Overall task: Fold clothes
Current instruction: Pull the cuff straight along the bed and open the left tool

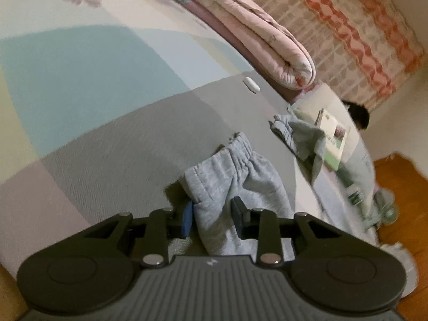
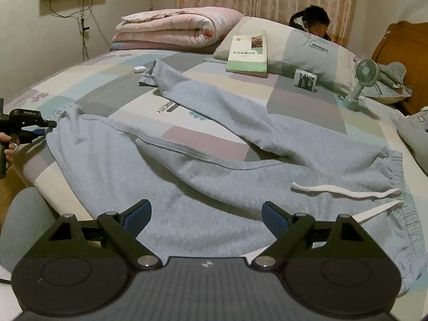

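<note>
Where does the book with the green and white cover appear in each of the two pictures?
Left wrist view: the book is at the right, tilted, leaning on the pillow, past the far trouser cuff.
Right wrist view: the book is at the upper middle, leaning on the pillow.
Shared landmark: the rolled pink quilt, beside the pillow in both.

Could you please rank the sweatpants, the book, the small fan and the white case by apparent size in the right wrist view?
1. sweatpants, though nearest the camera
2. book
3. small fan
4. white case
</note>
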{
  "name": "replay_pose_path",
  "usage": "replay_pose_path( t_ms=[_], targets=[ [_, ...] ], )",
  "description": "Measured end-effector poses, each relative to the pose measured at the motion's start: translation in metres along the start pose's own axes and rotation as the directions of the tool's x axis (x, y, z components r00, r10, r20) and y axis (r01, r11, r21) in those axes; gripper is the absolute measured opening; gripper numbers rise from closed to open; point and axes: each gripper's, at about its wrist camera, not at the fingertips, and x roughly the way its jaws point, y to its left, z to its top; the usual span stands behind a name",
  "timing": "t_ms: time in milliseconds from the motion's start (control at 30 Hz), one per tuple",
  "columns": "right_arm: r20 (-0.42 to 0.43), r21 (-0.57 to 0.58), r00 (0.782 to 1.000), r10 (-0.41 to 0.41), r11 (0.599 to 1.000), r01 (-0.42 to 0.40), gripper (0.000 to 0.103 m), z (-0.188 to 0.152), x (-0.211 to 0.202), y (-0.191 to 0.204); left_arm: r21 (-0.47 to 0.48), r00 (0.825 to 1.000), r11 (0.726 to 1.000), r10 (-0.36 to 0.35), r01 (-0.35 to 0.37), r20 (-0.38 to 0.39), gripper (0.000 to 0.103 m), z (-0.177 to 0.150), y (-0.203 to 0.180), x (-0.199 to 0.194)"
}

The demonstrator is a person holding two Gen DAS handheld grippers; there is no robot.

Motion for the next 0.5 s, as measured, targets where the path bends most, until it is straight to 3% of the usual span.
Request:
replay_pose_path(
  t_ms=[100, 200, 300, 500],
  targets=[
    [0.006, 0.011, 1.000, 0.000, 1.000, 0.000, 0.098, -0.002, -0.001, -0.001, 0.080, 0.999, 0.996, 0.030, -0.032, 0.021, 0.037, -0.002, -0.012, 0.002],
    [0.005, 0.049, 1.000, 0.002, 0.999, -0.002, 0.098, -0.004, 0.001, -0.005, 0.088, 0.999, 0.995, 0.032, -0.035, 0.034, 0.037, 0.000, -0.015, 0.006],
    [0.011, 0.096, 1.000, 0.009, 0.995, -0.010, 0.099, -0.006, 0.003, -0.007, 0.082, 0.996, 0.993, 0.081, -0.084, 0.041, 0.015, 0.001, -0.019, 0.007],
    [0.024, 0.105, 1.000, 0.017, 0.994, -0.020, 0.099, -0.005, 0.002, -0.006, 0.074, 0.986, 0.984, 0.158, -0.162, 0.056, 0.012, -0.002, -0.025, -0.020]
  ],
)
